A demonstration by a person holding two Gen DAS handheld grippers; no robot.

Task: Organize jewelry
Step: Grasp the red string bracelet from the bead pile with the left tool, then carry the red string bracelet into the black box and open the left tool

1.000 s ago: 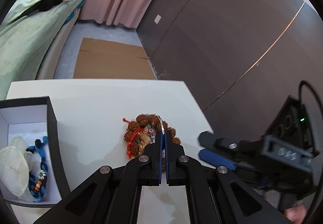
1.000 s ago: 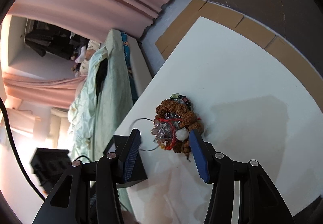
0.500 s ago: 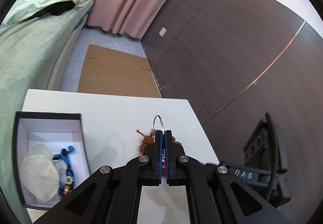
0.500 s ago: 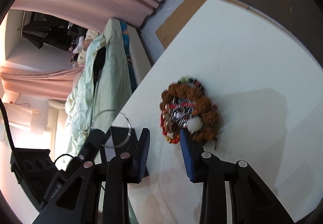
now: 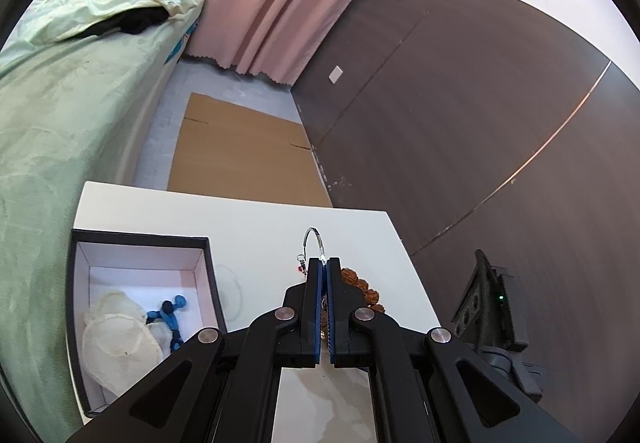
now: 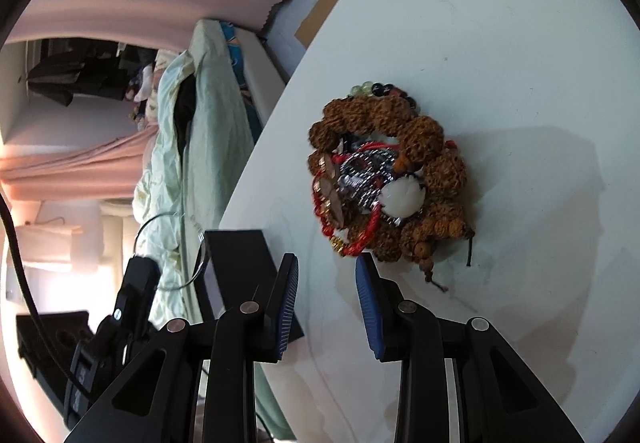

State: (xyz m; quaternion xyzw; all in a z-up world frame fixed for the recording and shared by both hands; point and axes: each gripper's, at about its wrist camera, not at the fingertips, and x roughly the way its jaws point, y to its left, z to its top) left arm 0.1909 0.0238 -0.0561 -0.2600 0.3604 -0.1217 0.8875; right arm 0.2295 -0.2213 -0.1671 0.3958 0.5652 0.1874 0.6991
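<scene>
Silver hoop (image 5: 313,243) pinched in our clenched left gripper (image 5: 323,263) | our right gripper (image 6: 326,271) gapes, empty, just short of the bead pile (image 6: 384,179)

Smooth matt white counter (image 6: 480,43); rough knobbly brown seed beads (image 6: 436,171); thin shiny metal hoop (image 5: 313,241); matt black cardboard box (image 5: 140,239).

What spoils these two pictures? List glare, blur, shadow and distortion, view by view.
Left wrist view: fisheye bends the dark brown wall panels; focus is sharp.
Right wrist view: window glare washes out the lower left; the tangled pile of brown bead jewelry is slightly soft, casting a faint shadow on the white table.
</scene>
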